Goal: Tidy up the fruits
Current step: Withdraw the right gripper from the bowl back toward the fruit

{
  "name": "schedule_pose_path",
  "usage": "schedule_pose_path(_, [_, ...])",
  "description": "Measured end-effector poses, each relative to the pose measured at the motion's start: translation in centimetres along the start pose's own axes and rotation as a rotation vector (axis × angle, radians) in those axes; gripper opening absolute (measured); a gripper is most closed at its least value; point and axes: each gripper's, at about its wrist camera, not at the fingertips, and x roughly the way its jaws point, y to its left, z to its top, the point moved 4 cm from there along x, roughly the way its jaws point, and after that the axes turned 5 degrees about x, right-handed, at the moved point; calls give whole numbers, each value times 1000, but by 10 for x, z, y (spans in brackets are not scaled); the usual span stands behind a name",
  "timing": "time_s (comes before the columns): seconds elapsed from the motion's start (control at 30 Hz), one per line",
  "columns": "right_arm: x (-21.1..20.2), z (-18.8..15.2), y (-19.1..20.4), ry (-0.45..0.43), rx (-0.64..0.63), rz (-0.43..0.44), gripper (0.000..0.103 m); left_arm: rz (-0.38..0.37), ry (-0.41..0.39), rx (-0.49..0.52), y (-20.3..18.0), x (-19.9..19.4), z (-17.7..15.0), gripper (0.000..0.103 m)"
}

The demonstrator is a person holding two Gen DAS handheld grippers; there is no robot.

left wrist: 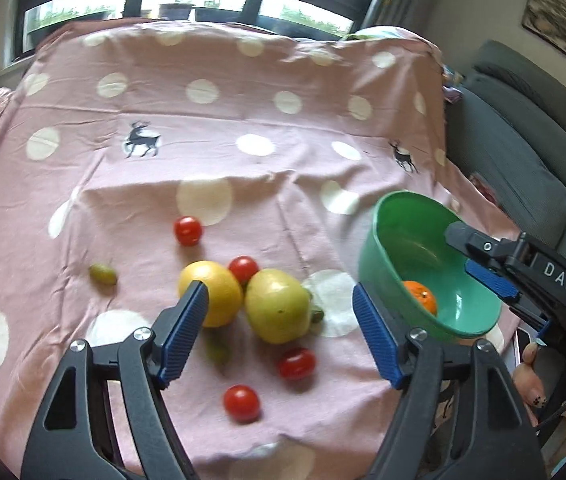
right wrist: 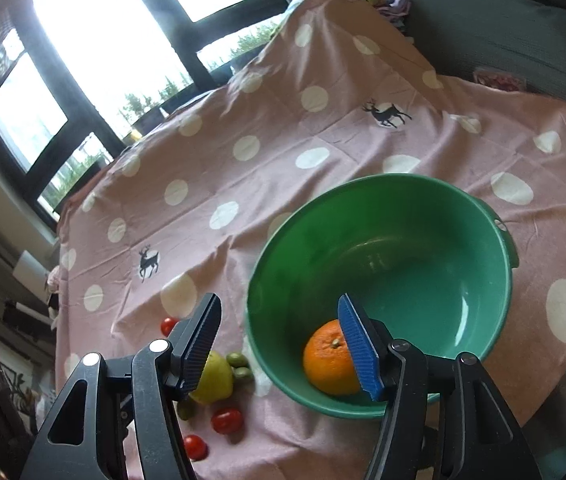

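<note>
pink tablecloth (left wrist: 243, 80) | pear (left wrist: 279, 306) between parted left tongs (left wrist: 279, 320) | right tongs (right wrist: 279, 344) parted, empty

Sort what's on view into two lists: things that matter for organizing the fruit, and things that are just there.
Part of the job:
- green bowl
- orange in the bowl
- yellow citrus
- pear
- cherry tomatoes
- green olive-like fruits
- left claw, open
- right claw, open

Just there:
- spotted tablecloth
- window
- grey sofa
</note>
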Motion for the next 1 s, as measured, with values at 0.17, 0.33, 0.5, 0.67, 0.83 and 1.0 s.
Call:
schedule_pose_path(0.17, [8,-12,26,-2,-63,13,64,75,-20,-91,43,-7,-6,77])
schedule_pose_path(0.33, [18,-32,59,31,-170,39,70,116,-26,-139,71,-8,-9,83])
schedule_pose_path(0.5, [29,-53,85,77,-256,45,70,175,-6,-185,93,-8,-14,86])
schedule_pose_path(0.67, [38,-63,94,116,-273,51,71,220,8,-193,106,-8,-18,86])
schedule_pose_path(0.83, [45,-70,98,148,-282,54,71,215,24,-212,110,-5,-19,86])
schedule_pose_path(1.0, [50,-74,103,165,-291,48,72,228,64,-207,111,1,-22,86])
